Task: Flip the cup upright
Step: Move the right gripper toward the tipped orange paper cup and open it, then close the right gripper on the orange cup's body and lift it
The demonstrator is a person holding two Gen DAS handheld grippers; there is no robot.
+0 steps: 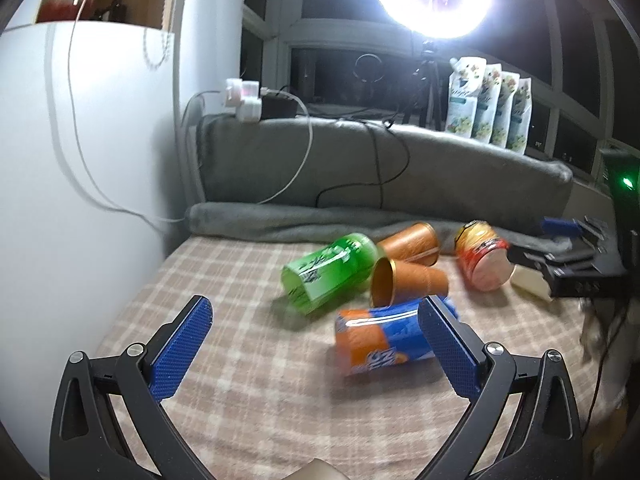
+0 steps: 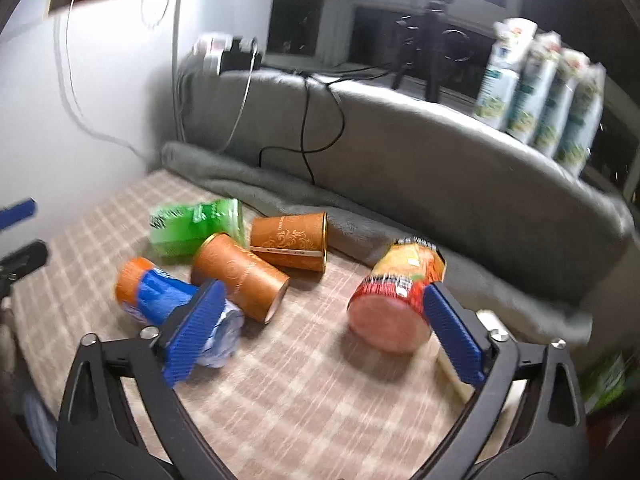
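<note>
Five cups lie toppled on the checked cloth (image 1: pixel 240 360); left tongs (image 1: pixel 316 344) and right tongs (image 2: pixel 324 328) hover spread wide, empty, ready to grip.

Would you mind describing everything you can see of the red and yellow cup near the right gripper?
The red and yellow cup lies on its side on the checked cloth, apart from the other cups. Its printed wrap looks glossy: yellow at the rim end, red with a black text band toward the base. The pale pink flat base faces the right wrist camera; the mouth points toward the grey blanket. The open right gripper has one blue pad beside its base; contact is unclear.
</note>
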